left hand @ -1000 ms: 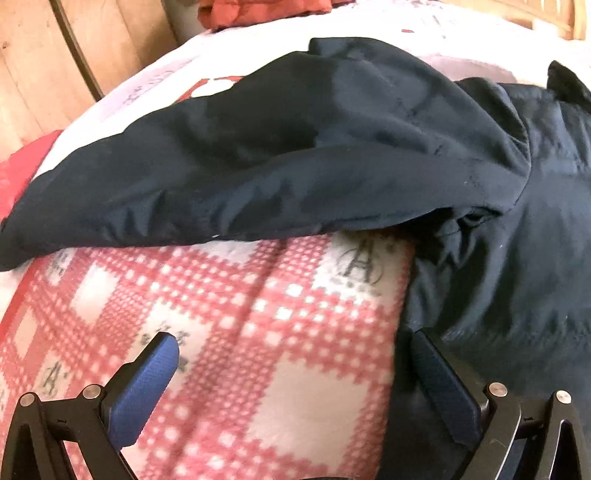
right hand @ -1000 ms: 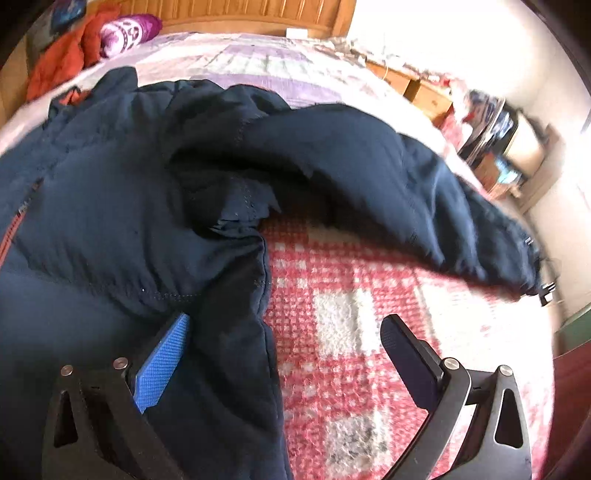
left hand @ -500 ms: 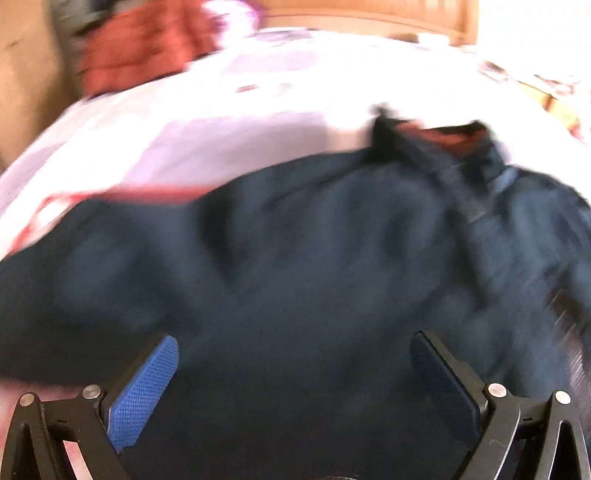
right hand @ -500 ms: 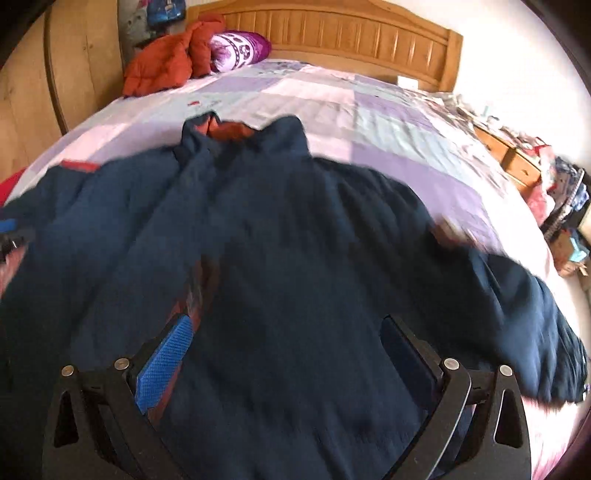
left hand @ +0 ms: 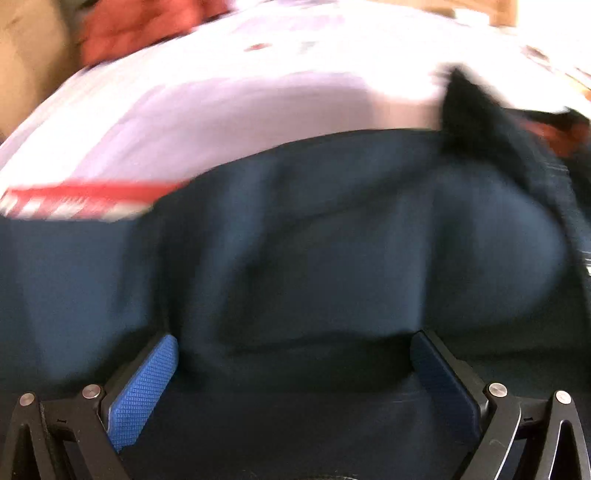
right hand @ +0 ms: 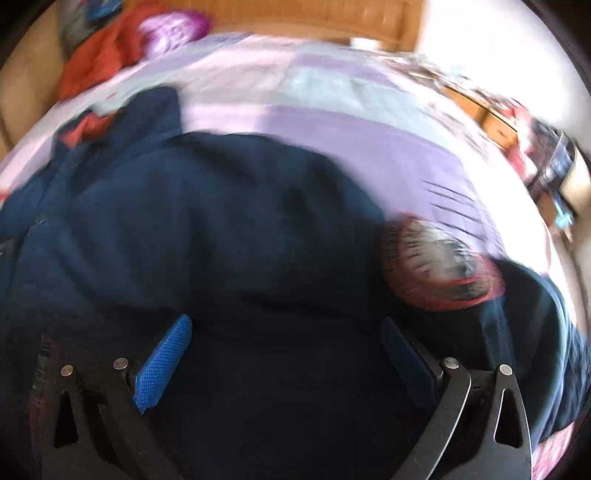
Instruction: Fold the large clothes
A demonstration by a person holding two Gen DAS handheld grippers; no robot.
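Mostly blur, both views. Bed (right hand: 332, 122) with pale purple patchwork cover fills background, wooden headboard (right hand: 314, 22) at far end. Navy jacket (left hand: 314, 258) spread across near part of bed, over red-and-white checked blanket (left hand: 74, 201); collar (left hand: 476, 122) stands up at far edge. Orange-red clothes (right hand: 99, 62) heaped near headboard. Left gripper (left hand: 293, 373) fingers spread wide, holding nothing, jacket fabric beneath. Right gripper (right hand: 284, 358) likewise wide apart, empty, over jacket.

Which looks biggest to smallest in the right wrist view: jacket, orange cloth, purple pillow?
1. Jacket, by far the largest.
2. Orange cloth.
3. Purple pillow.
Both lie far back and blurred, so their ranking is unsure.
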